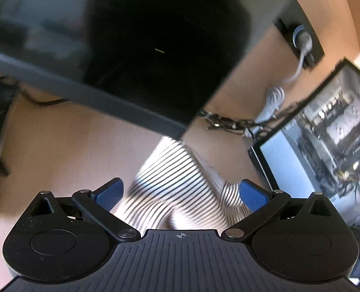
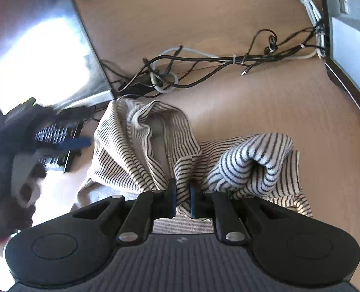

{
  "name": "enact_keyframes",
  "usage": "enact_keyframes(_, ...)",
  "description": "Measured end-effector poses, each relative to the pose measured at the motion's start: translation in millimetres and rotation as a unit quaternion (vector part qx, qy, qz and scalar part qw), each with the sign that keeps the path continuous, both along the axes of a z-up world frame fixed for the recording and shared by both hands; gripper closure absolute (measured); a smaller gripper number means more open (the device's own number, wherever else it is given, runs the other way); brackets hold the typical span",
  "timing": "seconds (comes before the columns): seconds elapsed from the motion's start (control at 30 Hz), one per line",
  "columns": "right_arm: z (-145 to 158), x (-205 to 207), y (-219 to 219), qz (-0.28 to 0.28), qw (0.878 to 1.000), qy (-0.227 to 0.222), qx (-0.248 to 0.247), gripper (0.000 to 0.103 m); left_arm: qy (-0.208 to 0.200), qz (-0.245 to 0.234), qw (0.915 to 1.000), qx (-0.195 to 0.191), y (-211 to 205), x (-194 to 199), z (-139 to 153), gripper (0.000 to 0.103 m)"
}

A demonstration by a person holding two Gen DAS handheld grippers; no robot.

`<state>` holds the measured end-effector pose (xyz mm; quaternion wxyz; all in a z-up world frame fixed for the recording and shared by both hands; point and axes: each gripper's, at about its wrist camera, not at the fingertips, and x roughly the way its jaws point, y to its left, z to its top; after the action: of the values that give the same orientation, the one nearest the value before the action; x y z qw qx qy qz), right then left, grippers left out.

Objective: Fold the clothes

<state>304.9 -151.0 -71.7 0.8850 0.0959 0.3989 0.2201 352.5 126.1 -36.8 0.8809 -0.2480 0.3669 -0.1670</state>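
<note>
A cream garment with thin dark stripes point(image 2: 131, 150) lies bunched on the wooden desk point(image 2: 253, 112). My right gripper point(image 2: 183, 198) is shut on a fold of it, with a rolled sleeve point(image 2: 250, 163) just to the right. In the left wrist view the garment point(image 1: 180, 185) is blurred and lies between the wide-apart blue fingers of my left gripper point(image 1: 180, 194), which is open and holds nothing. The left gripper also shows blurred at the left edge of the right wrist view point(image 2: 58, 138).
A tangle of black and white cables point(image 2: 192, 65) lies behind the garment. A dark monitor point(image 1: 155, 48) stands over the desk, a second screen point(image 1: 326, 141) at right. A metal plate point(image 2: 41, 48) and a keyboard point(image 2: 56, 146) sit at left.
</note>
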Motion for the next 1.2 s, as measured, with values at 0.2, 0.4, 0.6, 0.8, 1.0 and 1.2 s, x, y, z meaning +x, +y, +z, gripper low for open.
enact_keyframes(0.2,1.6,-9.3,1.7,0.009,1.0,-0.009,-0.017,0.093,0.025,-0.008,0.9996,0.011,-21.1,25.1,-20.8,0.0)
enact_keyframes(0.4,-2.6,-6.8,1.7,0.022,0.999,-0.004,-0.034,0.093,-0.017,-0.007,0.9998,0.009,2.3,-15.7,-18.3,0.029)
enact_keyframes(0.6,-2.2,-8.8,8.8,0.043,0.997,-0.01,-0.059,0.093,0.017,0.005,0.9969,0.077,29.8,-67.8,-32.9,0.026)
enact_keyframes(0.8,-0.9,-15.4,15.2,0.07,0.993,-0.016,-0.089,0.093,-0.045,-0.009,0.9958,0.079,30.3,-84.4,1.9,0.005)
enact_keyframes(1.0,1.4,-13.7,11.9,0.071,0.994,-0.015,-0.085,0.093,-0.093,-0.039,0.9849,0.141,-14.2,-48.8,26.9,0.002)
enact_keyframes(1.2,5.3,-14.2,9.7,0.074,0.993,-0.021,-0.093,0.093,-0.066,-0.063,0.9728,0.213,-34.9,-32.5,14.6,0.033)
